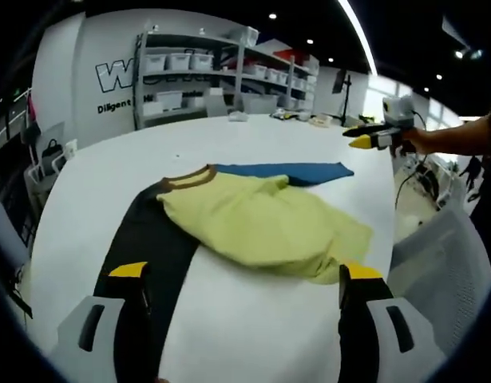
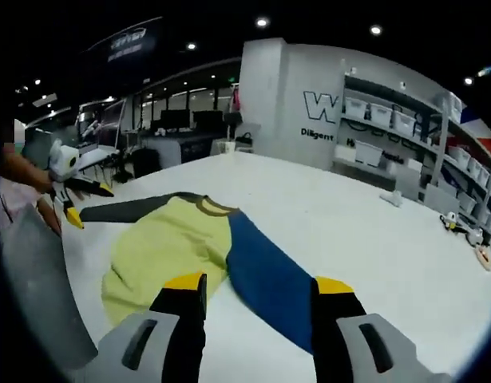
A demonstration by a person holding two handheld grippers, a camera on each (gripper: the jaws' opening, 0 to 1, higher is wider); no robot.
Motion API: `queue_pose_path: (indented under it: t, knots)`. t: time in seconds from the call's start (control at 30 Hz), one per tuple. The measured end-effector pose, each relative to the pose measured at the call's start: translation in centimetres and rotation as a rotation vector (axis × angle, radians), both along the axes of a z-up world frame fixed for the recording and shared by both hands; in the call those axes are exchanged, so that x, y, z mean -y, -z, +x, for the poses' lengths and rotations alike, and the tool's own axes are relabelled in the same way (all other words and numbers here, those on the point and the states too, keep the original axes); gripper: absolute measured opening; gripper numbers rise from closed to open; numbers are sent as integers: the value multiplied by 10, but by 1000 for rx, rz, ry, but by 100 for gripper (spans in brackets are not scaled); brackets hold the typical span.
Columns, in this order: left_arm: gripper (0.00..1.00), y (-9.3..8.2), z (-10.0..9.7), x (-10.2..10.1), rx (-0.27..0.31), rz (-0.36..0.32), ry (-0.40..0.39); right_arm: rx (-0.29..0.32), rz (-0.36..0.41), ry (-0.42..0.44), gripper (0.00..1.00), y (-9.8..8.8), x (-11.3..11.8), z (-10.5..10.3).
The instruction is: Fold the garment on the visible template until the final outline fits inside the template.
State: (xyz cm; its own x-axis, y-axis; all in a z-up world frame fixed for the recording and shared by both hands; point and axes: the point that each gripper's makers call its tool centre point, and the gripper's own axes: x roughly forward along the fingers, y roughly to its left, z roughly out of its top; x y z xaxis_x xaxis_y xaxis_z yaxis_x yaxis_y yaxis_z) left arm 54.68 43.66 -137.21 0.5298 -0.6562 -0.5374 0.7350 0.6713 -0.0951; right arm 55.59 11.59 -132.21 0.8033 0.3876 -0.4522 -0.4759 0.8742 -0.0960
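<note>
White worktop (image 1: 253,140), large and smooth, spans the middle of both views. The shirt (image 1: 261,219) lies crumpled at centre frame in the left gripper view: yellow-green body bunched toward the lower right, brown collar band at its upper left, one dark sleeve running to the lower left, one blue sleeve stretched to the upper right. No template outline can be made out on the surface.

Left gripper (image 1: 245,275): yellow-tipped jaws apart, nothing between them, raised at the near edge of the worktop. It also appears at the left edge of the right gripper view, held by a hand.

Right gripper (image 2: 257,283): jaws apart, empty, above the blue sleeve (image 2: 265,279). In the left gripper view it sits at the upper right, held off the worktop.

Room: white shelves (image 1: 221,76) with storage bins along the back wall, upper centre of the left gripper view; black lettering on the wall (image 2: 321,108); round ceiling lights (image 2: 262,22). Small clutter at the far worktop edge, too small to tell. Grey chair back (image 1: 441,267) at lower right.
</note>
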Motion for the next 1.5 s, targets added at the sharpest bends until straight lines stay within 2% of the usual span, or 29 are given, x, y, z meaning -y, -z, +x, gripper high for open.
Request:
queue_pose_path:
  t: [0.33, 0.43, 0.6, 0.73, 0.83, 0.9, 0.93, 1.0, 1.17, 1.37, 1.43, 1.5]
  knots:
    - [90, 15, -12, 18, -18, 38, 64, -56, 11, -174, 56, 27, -62, -31]
    - [90, 14, -13, 22, -12, 38, 72, -82, -1, -246, 57, 39, -86, -45]
    - [89, 12, -13, 23, -2, 42, 80, -116, 6, -317, 58, 53, -122, -56]
    - [89, 10, -14, 22, 6, 44, 78, -137, 21, -375, 58, 59, -153, -63]
    - [89, 9, -15, 19, 12, 47, 73, -148, 0, -438, 55, 66, -174, -68]
    - [89, 9, -15, 17, 9, 41, 66, -174, 26, -462, 54, 70, -187, -72]
    - [89, 9, -16, 16, 8, 42, 62, -184, 30, -466, 54, 72, -191, -74]
    - [89, 9, -17, 15, 5, 37, 59, -186, -13, -516, 52, 79, -199, -78]
    - [89, 7, -18, 10, 5, 37, 46, -220, -39, -550, 45, 93, -213, -83]
    - [89, 8, -19, 9, -1, 33, 35, -266, -83, -579, 33, 110, -227, -82]
    - [89, 7, -21, 9, -3, 29, 33, -262, -138, -595, 30, 117, -227, -80]
    - [89, 7, -21, 8, -3, 32, 34, -281, -158, -591, 23, 123, -227, -78]
